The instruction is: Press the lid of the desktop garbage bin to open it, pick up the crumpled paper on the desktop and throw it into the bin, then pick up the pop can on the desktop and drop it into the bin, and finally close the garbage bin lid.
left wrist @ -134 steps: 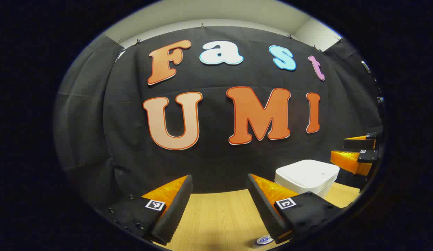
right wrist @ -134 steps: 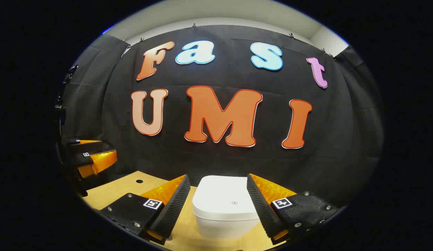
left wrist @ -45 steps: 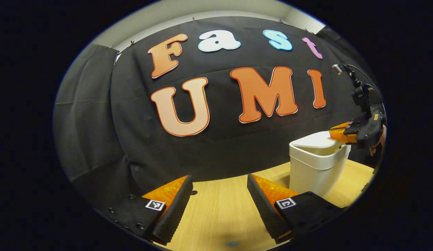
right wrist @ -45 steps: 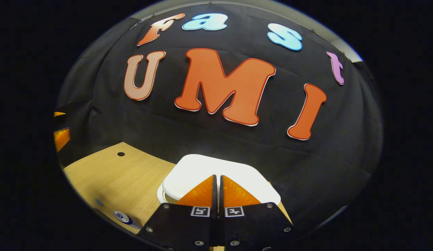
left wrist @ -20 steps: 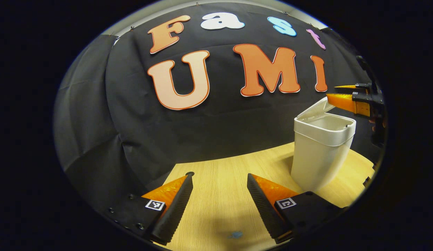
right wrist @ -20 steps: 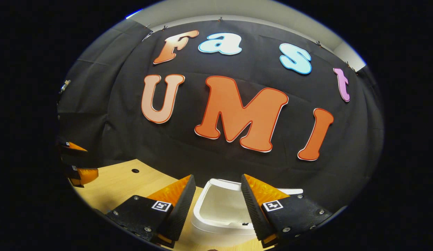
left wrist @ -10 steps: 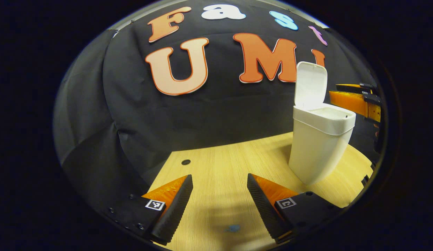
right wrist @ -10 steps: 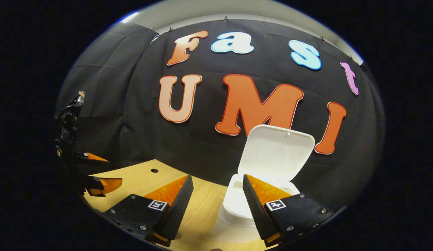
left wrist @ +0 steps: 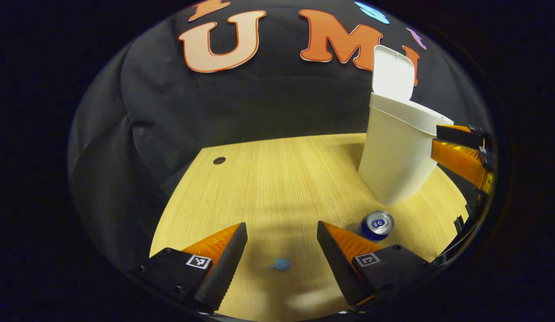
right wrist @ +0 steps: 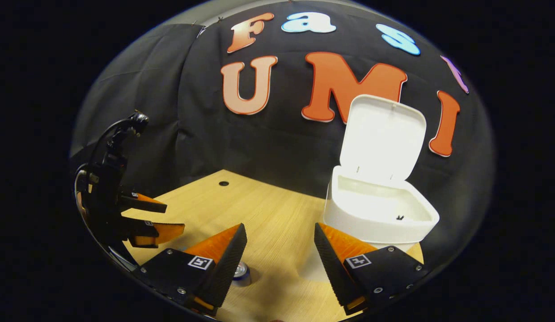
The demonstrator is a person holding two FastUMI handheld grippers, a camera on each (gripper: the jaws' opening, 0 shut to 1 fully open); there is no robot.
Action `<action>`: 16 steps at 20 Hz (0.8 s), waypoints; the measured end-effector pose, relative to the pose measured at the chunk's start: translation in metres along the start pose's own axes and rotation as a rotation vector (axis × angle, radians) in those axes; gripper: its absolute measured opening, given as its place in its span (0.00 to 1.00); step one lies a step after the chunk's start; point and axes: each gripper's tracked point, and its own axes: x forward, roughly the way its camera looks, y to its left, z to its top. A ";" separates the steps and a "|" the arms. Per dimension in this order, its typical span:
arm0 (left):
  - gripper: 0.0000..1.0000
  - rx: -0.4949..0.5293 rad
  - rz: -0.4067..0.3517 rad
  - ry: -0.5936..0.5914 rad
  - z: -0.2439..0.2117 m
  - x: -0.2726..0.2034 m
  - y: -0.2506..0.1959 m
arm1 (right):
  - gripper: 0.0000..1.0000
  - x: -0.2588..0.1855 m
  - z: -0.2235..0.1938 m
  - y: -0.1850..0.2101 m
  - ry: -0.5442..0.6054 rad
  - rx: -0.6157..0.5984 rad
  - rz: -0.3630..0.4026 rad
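The white desktop bin (left wrist: 396, 156) stands on the wooden table with its lid (left wrist: 392, 71) swung upright; its open mouth (right wrist: 378, 201) looks bare inside. A blue pop can (left wrist: 377, 224) stands upright in front of the bin, just right of my left gripper (left wrist: 281, 225), which is open and hovers over the table with nothing between its fingers. My right gripper (right wrist: 279, 226) is open too, left of the bin and above the table. The can (right wrist: 242, 270) peeks out beside its left finger. The left gripper (right wrist: 174, 218) appears at the far left, the right gripper (left wrist: 436, 139) beside the bin.
The wooden table (left wrist: 277, 179) has a small round hole (left wrist: 219, 160) near its back left corner, and a small blue mark (left wrist: 281, 264) lies on it below my left gripper. Black cloth walls close in behind and to the left.
The right gripper, shut on top of the lid 2.2 s ago, has opened and drawn back; the lid has sprung upright. The left gripper's view has tipped down, bringing the can into view.
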 end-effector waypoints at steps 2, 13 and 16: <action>0.92 -0.012 -0.006 0.041 -0.014 0.004 0.000 | 0.92 0.001 -0.020 0.008 0.048 0.005 0.022; 1.00 -0.101 -0.048 0.304 -0.093 0.031 -0.006 | 0.94 0.013 -0.085 0.050 0.230 0.043 0.149; 1.00 -0.107 -0.029 0.362 -0.102 0.040 0.006 | 0.95 0.017 -0.094 0.059 0.266 0.043 0.169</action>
